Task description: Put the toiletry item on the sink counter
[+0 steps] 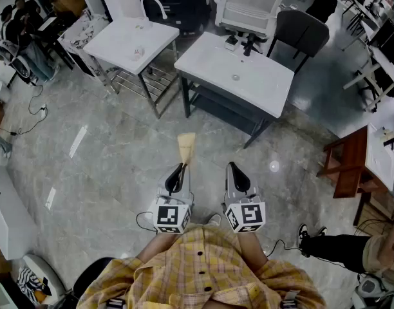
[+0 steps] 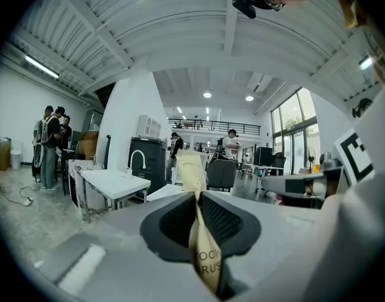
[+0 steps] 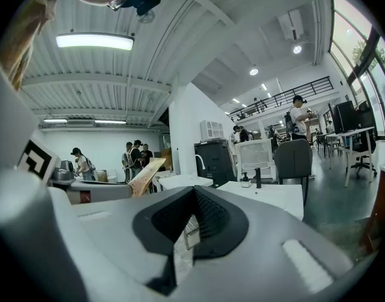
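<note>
A flat beige toothbrush packet [image 1: 186, 148] sticks forward out of my left gripper [image 1: 178, 171], which is shut on its lower end. In the left gripper view the packet [image 2: 191, 168] stands upright between the black pads of the left gripper [image 2: 197, 197]. My right gripper [image 1: 235, 171] is level beside it, shut with nothing in it. The right gripper view shows the right gripper [image 3: 194, 194] with its pads together, and the packet [image 3: 146, 175] off to the left. Across the floor ahead stands a white sink counter [image 1: 210, 63] with a dark faucet [image 1: 248, 44].
A second white sink counter [image 1: 120, 44] with a white faucet stands at the left. A dark chair [image 1: 301, 31] and a white rack [image 1: 248, 5] are behind the near counter. A brown wooden stand [image 1: 351, 163] is at the right, a person's leg [image 1: 338, 246] below it. People stand at the far left.
</note>
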`<state>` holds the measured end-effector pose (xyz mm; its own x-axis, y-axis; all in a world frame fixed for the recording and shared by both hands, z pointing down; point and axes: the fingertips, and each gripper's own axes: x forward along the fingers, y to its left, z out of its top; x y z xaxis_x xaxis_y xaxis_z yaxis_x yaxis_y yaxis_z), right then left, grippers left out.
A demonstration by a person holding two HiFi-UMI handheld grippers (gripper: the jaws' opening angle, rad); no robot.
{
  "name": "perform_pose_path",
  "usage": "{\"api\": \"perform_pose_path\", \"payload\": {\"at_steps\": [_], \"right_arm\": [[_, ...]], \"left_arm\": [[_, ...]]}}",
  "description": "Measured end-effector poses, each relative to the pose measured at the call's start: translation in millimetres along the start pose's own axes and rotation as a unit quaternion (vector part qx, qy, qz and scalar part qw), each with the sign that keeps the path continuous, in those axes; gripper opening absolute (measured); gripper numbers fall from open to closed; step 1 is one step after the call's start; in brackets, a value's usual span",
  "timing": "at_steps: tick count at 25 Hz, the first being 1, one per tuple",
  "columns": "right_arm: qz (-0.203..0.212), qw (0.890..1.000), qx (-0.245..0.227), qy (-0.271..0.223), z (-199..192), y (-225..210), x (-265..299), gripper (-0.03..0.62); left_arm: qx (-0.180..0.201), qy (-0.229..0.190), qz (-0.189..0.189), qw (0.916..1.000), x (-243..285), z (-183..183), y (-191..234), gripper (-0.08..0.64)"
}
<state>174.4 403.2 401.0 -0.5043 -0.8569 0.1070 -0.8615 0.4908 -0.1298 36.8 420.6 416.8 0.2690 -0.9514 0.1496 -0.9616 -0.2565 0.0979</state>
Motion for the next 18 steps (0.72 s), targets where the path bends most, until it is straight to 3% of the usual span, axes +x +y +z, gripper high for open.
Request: {"api": "perform_pose_path", "payload": {"at_steps": [7,18], "right_arm": [[-0.008,1.0,0.025,-0.017,5,12,23,-0.002],[-0.05,0.998,-0.006,-0.025,10,57,78,0.0]], "left_arm": [[0.008,-0.008,-0.017,0.9998,9,10,27,0.034],[0.013,-0.033,-0.056,0.9978,26,31,99,0.033]]}}
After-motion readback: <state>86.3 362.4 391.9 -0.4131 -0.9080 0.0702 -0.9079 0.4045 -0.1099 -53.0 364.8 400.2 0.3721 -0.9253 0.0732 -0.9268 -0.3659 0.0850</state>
